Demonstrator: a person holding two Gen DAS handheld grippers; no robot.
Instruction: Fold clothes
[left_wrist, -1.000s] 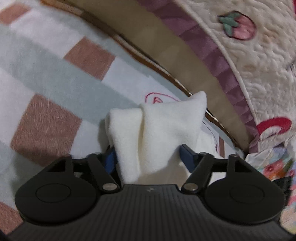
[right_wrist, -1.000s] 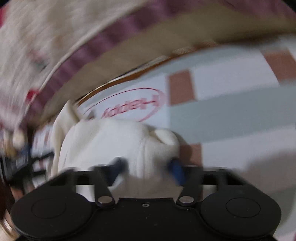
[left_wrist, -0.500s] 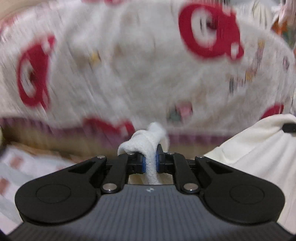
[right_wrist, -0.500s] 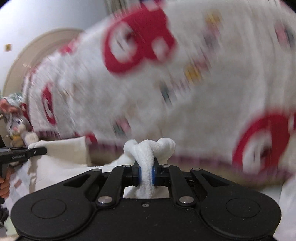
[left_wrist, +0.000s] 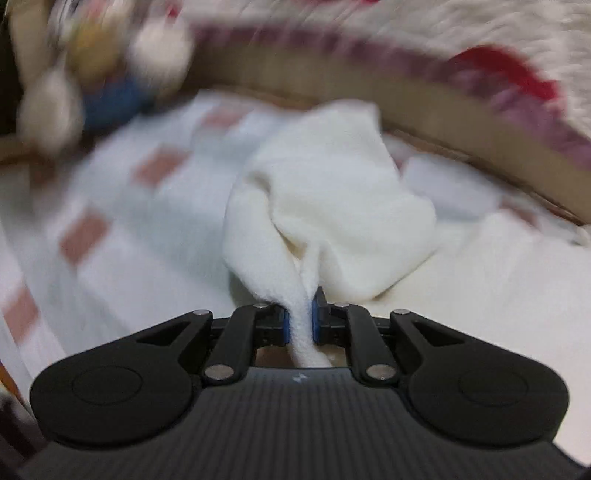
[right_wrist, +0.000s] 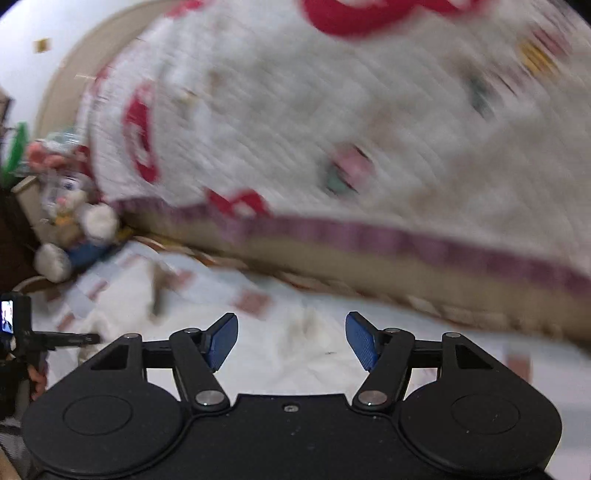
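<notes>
Left wrist view: cream garment (left_wrist: 332, 206) is clamped by left gripper (left_wrist: 302, 325), bunched toward 12 o'clock; right gripper (right_wrist: 291, 339) is opening, empty; regrasping is needed next.

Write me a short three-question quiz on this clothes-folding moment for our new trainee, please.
1. True or false: the left gripper is clamped on the cream garment.
2. What is between the right gripper's opening jaws? A) a sock B) nothing C) the soft toy
3. Fill in: the garment lies on a ____ blanket.

Key: 1 true; 2 B; 3 checked.
</notes>
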